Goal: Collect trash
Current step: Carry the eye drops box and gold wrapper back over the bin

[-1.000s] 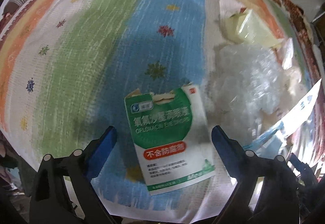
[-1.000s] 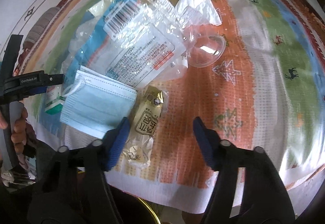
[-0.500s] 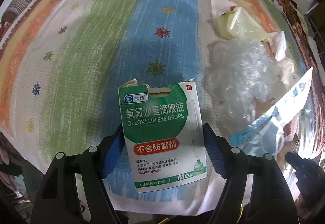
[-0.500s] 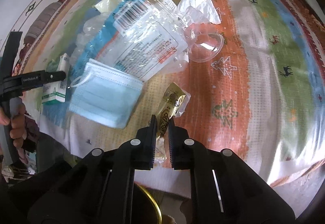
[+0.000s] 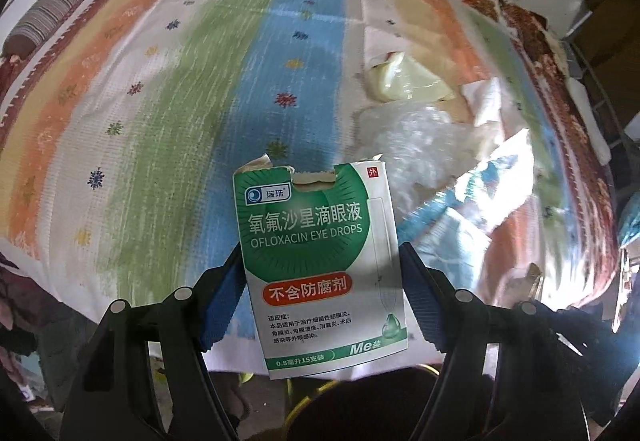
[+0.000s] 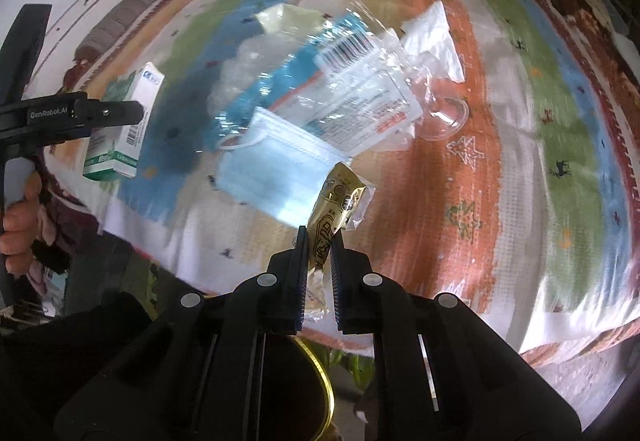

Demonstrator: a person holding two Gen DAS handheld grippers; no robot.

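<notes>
Trash: eye-drop box (torn top), gold wrapper

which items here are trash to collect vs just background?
Trash:
eye drops box, in the left tongs
gold snack wrapper, in the right tongs
blue face mask
clear printed bag
clear plastic cup
white tissue

Background:
striped tablecloth

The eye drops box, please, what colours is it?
Green and white eye drops box, orange-red band; left wrist view.
</notes>
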